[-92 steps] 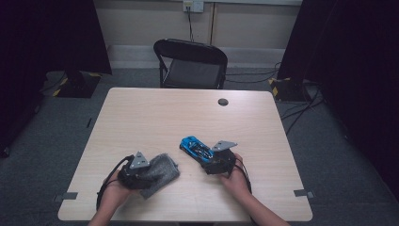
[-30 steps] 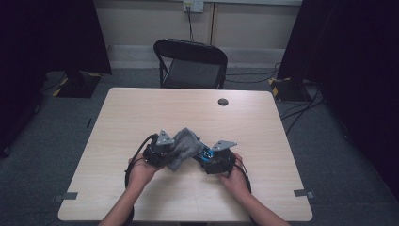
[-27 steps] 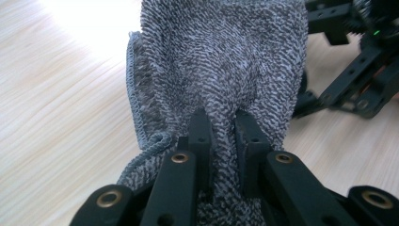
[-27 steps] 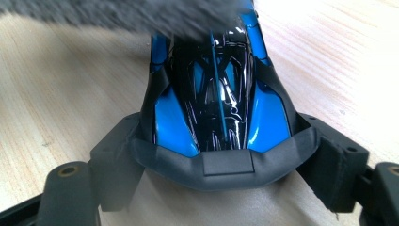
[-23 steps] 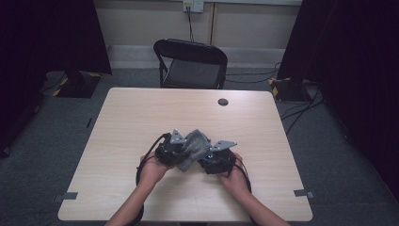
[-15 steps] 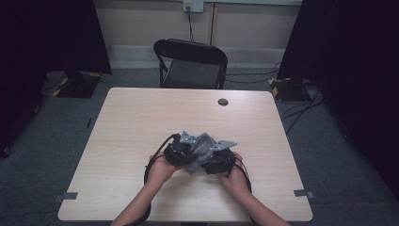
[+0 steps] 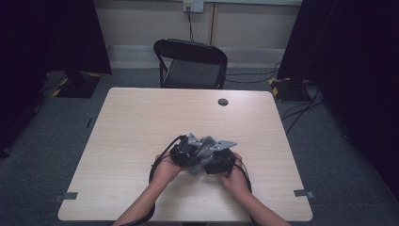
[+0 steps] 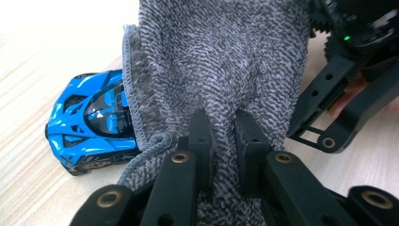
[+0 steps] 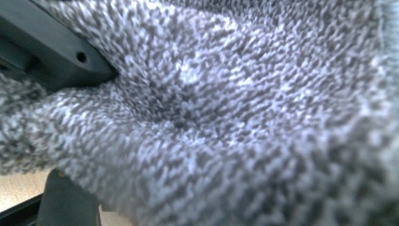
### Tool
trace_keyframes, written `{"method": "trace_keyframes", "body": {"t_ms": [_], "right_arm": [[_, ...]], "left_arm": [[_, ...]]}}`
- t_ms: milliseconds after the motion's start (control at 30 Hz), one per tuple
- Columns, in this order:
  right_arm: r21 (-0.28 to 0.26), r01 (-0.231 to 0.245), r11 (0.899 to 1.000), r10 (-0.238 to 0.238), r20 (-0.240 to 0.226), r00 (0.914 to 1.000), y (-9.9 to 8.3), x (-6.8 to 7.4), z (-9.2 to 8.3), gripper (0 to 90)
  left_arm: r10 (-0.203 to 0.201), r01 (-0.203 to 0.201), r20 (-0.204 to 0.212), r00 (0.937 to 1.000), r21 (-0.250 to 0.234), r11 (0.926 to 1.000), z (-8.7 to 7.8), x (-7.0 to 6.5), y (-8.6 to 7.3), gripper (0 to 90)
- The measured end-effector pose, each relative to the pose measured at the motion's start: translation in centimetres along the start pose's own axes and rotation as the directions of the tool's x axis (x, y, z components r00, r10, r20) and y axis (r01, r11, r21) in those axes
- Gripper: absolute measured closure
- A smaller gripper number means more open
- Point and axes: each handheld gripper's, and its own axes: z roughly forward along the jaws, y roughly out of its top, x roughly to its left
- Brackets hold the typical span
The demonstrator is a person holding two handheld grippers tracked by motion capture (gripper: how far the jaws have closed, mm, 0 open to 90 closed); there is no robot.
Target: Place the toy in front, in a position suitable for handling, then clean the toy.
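**Cloth draped over the toy car, wiping barely begun**

Nearest the person, both forearms come in from the bottom of the high view and meet close together at the near middle of the pale wooden surface (image 7: 141,122). The left gripper (image 8: 220,136) has its jaws clamped on a fold of the grey terry cloth (image 8: 221,70); in the left gripper view the fabric bunches between the two black jaws and spreads upward from them. Just beyond, the cloth lies over the rear of the glossy blue toy sports car (image 8: 91,120), whose nose and windscreen stick out bare on the surface. The right gripper (image 7: 221,160) sits touching the cloth's far side; its own view is pressed against the fabric, so I cannot tell whether its jaws are apart or together, though it probably steadies the car.

By my judgement the cloth is delivered and the wipe is at its start: the car's front remains uncovered and unrubbed.

Farther off, a small dark round disc (image 7: 223,101) lies near the surface's far edge, and a black folding chair (image 7: 190,63) stands behind it.
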Motion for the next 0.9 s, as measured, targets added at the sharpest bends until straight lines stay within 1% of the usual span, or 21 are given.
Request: {"method": "trace_keyframes", "body": {"t_ms": [167,200,300,367,467,633,667,700,800,900], "right_arm": [[0.0,0.001,1.0,-0.001,0.0,1.0,0.0,0.0,0.0,23.2],[0.0,0.001,1.0,-0.001,0.0,1.0,0.0,0.0,0.0,23.2],[0.0,0.002,1.0,-0.002,-0.001,1.0,0.0,0.0,0.0,23.2],[0.0,0.002,1.0,-0.002,-0.001,1.0,0.0,0.0,0.0,23.3],[0.001,0.0,1.0,0.0,-0.001,1.0,0.0,0.0,0.0,23.3],[0.001,0.001,1.0,-0.001,-0.002,1.0,0.0,0.0,0.0,23.4],[0.001,0.002,1.0,-0.002,-0.004,1.0,0.0,0.0,0.0,23.5],[0.001,0.002,1.0,-0.002,-0.004,1.0,0.0,0.0,0.0,23.5],[0.001,0.003,1.0,-0.003,-0.004,1.0,0.0,0.0,0.0,23.5],[0.001,0.003,1.0,-0.003,-0.004,1.0,0.0,0.0,0.0,23.5]], "left_arm": [[0.004,-0.004,-0.014,0.9999,0.015,0.9999,0.2,0.1,0.1,79.7],[0.013,-0.012,-0.027,0.9996,0.021,0.9997,0.2,0.1,0.2,79.7],[0.001,0.0,-0.034,0.9994,0.024,0.9997,0.3,0.4,0.2,79.6],[0.001,0.0,-0.038,0.9993,0.032,0.9995,0.2,0.7,0.2,79.6],[-0.021,0.023,-0.055,0.9983,0.034,0.9992,0.1,1.1,0.3,79.7],[-0.026,0.03,-0.072,0.997,0.049,0.9984,-0.1,1.9,0.5,79.7],[-0.035,0.039,-0.081,0.9961,0.048,0.9981,-0.2,2.1,0.5,79.8],[-0.045,0.049,-0.079,0.9959,0.051,0.9975,-0.2,2.4,0.6,79.8],[-0.057,0.062,-0.091,0.9942,0.049,0.9969,-0.3,3.0,0.6,79.8],[-0.076,0.08,-0.092,0.9929,0.045,0.9958,-0.4,3.6,0.5,79.8]]}}
